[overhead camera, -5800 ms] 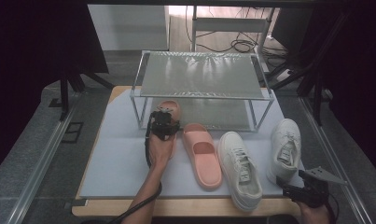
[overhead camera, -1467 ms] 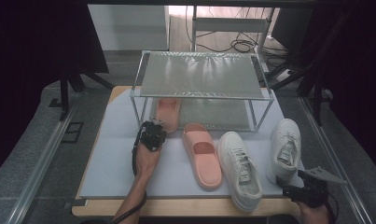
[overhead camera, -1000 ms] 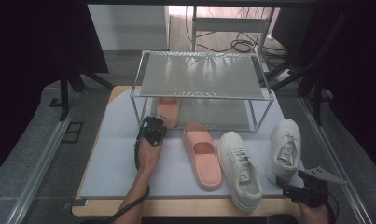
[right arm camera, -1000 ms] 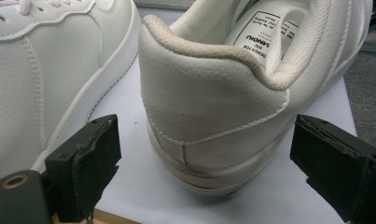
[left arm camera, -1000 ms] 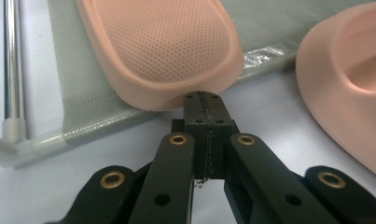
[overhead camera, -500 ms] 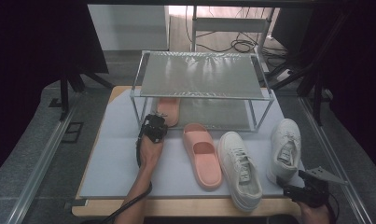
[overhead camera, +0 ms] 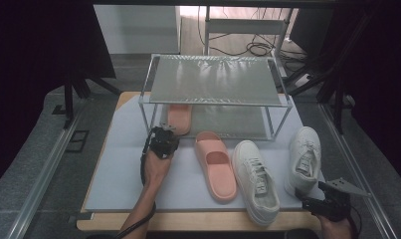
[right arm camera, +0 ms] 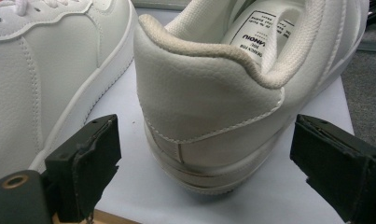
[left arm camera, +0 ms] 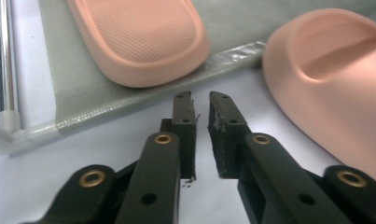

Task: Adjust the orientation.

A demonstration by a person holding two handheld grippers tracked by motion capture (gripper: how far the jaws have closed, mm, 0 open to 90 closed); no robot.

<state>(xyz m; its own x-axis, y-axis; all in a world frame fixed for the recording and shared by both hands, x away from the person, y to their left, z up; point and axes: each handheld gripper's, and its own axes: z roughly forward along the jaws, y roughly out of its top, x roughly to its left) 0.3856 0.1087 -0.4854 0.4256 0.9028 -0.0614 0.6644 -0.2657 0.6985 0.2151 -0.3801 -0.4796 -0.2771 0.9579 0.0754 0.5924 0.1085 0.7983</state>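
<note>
Dark surroundings frame the desk [overhead camera: 113,184] and its wire rack [overhead camera: 215,79]. Progress: one pink slipper [overhead camera: 180,118] lies on the rack's lower shelf; the second slipper [overhead camera: 216,164] and two white sneakers [overhead camera: 255,179] remain on the desk. Left gripper [left arm camera: 200,109]: jaws have just been opening, a narrow gap, nothing between them. Right gripper [right arm camera: 204,158]: jaws wide, flanking one sneaker's heel, not touching. The shelved slipper's toe is hidden beneath the upper shelf.

Slipper [left arm camera: 139,37] matt, textured, probably foam; sneaker [right arm camera: 209,102] grained leather-look; rack [overhead camera: 215,79] metal.
</note>
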